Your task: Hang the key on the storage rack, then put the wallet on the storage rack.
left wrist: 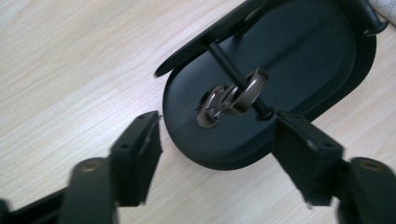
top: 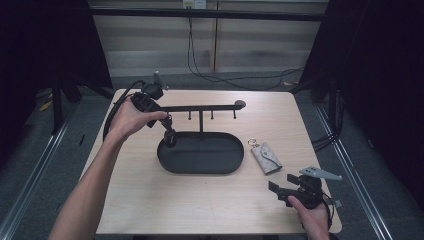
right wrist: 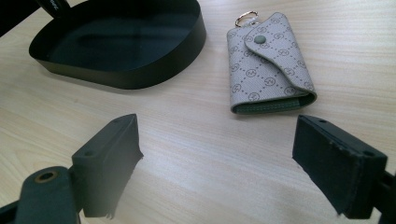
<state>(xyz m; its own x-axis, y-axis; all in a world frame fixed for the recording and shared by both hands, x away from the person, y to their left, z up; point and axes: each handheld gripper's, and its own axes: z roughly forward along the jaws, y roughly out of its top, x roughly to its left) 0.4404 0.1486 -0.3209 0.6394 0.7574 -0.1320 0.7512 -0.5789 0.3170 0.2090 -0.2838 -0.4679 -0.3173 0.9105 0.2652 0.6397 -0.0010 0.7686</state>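
From where I stand, the job looks like hanging small things on the black stand (top: 201,150) in the middle of the pale wood-grain table (top: 150,200), though nobody has said so, and it seems roughly half done. A metal clasp (left wrist: 231,97) of dull bronze-grey, curved and shiny, sits on one of the thin pegs under the stand's crossbar (top: 200,107), over the left end of the tray. The left gripper (left wrist: 217,140) is up at that far-left end, its jaws spread wide to either side of the clasp and holding nothing; I would guess it has let go, but that is a guess. What looks left to do is the key pouch (top: 265,157), which lies flat on the table just right of the tray, near the right gripper (right wrist: 217,154). That gripper hovers low at the near right corner, jaws wide apart and empty, aimed toward the pouch. The pouch is a soft, grey woven fabric with a repeated printed pattern, a pointed flap closed by a round snap, a green lining edge, and a small gold ring (right wrist: 246,18) at its far end. The stand is matte black metal: a shallow oval tray with an upright wall, a slim post, and a bar ending in a round disc at the right.
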